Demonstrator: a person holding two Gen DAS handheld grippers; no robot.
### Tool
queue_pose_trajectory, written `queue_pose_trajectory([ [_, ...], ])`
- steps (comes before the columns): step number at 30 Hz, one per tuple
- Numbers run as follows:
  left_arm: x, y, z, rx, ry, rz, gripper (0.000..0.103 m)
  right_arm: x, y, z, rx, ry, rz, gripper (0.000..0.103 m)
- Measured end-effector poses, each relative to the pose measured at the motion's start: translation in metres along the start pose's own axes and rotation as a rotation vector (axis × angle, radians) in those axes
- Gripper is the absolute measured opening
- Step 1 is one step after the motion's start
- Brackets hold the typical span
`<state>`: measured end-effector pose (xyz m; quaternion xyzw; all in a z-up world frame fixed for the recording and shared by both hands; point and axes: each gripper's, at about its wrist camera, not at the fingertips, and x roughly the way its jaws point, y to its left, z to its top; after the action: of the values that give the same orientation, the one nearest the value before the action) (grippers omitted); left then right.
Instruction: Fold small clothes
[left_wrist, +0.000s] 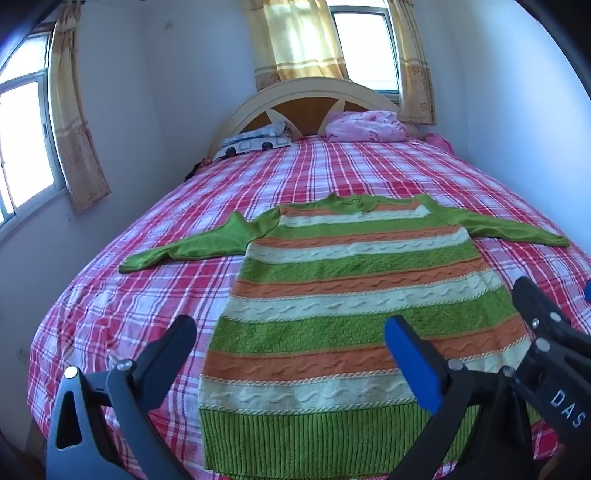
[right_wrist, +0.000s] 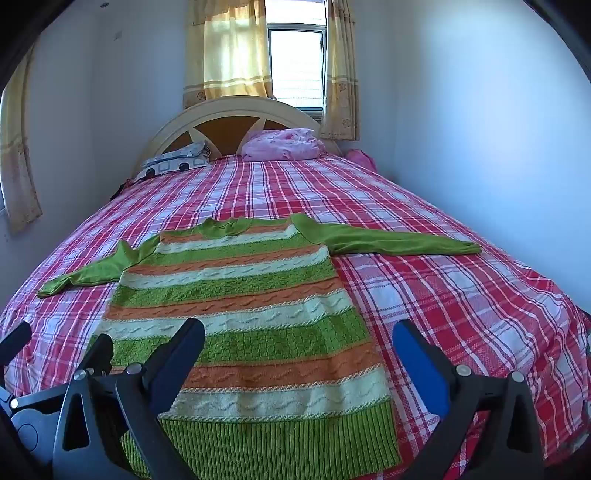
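A small knitted sweater (left_wrist: 347, 295) with green, orange and cream stripes lies flat on the bed, hem toward me, both green sleeves spread out sideways. It also shows in the right wrist view (right_wrist: 251, 314). My left gripper (left_wrist: 291, 339) is open and empty, hovering over the sweater's lower left part. My right gripper (right_wrist: 299, 339) is open and empty, hovering over the sweater's lower right part. The right gripper's fingers (left_wrist: 535, 306) show at the right edge of the left wrist view. The left gripper's fingers (right_wrist: 99, 350) show at the left edge of the right wrist view.
The bed has a red and white plaid sheet (left_wrist: 332, 173). At its head lie a white patterned pillow (left_wrist: 255, 142) and a pink bundle of cloth (left_wrist: 365, 127) against a cream headboard (left_wrist: 314, 88). Walls close in on both sides; curtained windows stand behind and left.
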<state>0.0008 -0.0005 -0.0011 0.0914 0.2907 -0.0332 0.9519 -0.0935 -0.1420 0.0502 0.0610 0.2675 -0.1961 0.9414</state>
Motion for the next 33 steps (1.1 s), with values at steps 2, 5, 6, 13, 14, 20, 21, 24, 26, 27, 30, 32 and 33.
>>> queue_pose_trajectory([
  [2, 0.003, 0.006, -0.004, -0.022, 0.016, -0.026, 0.103, -0.001, 0.000, 0.000, 0.010, 0.007, 0.006, 0.102],
  [5, -0.001, 0.006, -0.005, -0.027, 0.004, -0.030, 0.103, -0.001, 0.000, 0.001, 0.000, 0.009, 0.000, 0.102],
  [6, 0.000, 0.003, -0.004, -0.019, 0.003, -0.025, 0.103, -0.001, -0.001, 0.001, 0.002, 0.009, -0.001, 0.102],
  [13, -0.005, 0.006, -0.003, -0.022, -0.032, -0.030, 0.103, -0.003, -0.002, 0.002, 0.006, 0.008, -0.004, 0.102],
  [14, -0.005, 0.006, -0.003, -0.022, -0.033, -0.034, 0.103, -0.002, -0.003, 0.002, 0.008, 0.009, -0.003, 0.102],
  [20, -0.006, 0.005, -0.003, -0.019, -0.040, -0.024, 0.103, -0.003, -0.005, 0.002, 0.010, 0.002, -0.009, 0.102],
  [21, -0.006, 0.005, -0.003, -0.020, -0.040, -0.025, 0.103, -0.003, -0.006, 0.003, 0.011, 0.001, -0.008, 0.102],
  [24, -0.006, 0.005, -0.002, -0.020, -0.042, -0.027, 0.103, -0.003, -0.004, 0.003, 0.010, 0.002, -0.009, 0.102],
  [26, -0.006, 0.005, -0.002, -0.019, -0.042, -0.030, 0.103, -0.003, -0.004, 0.003, 0.011, 0.004, -0.008, 0.102],
  [27, -0.007, 0.004, -0.003, -0.019, -0.043, -0.030, 0.103, -0.003, -0.004, 0.003, 0.012, 0.005, -0.007, 0.102],
  [30, -0.007, 0.005, -0.002, -0.018, -0.043, -0.031, 0.103, -0.002, -0.004, 0.002, 0.014, 0.005, -0.007, 0.102],
  [32, -0.007, 0.005, -0.002, -0.021, -0.042, -0.031, 0.103, -0.002, -0.003, 0.002, 0.017, 0.004, -0.006, 0.102],
  [33, -0.007, 0.004, -0.002, -0.021, -0.042, -0.030, 0.103, -0.002, -0.004, 0.002, 0.019, 0.004, -0.007, 0.102],
])
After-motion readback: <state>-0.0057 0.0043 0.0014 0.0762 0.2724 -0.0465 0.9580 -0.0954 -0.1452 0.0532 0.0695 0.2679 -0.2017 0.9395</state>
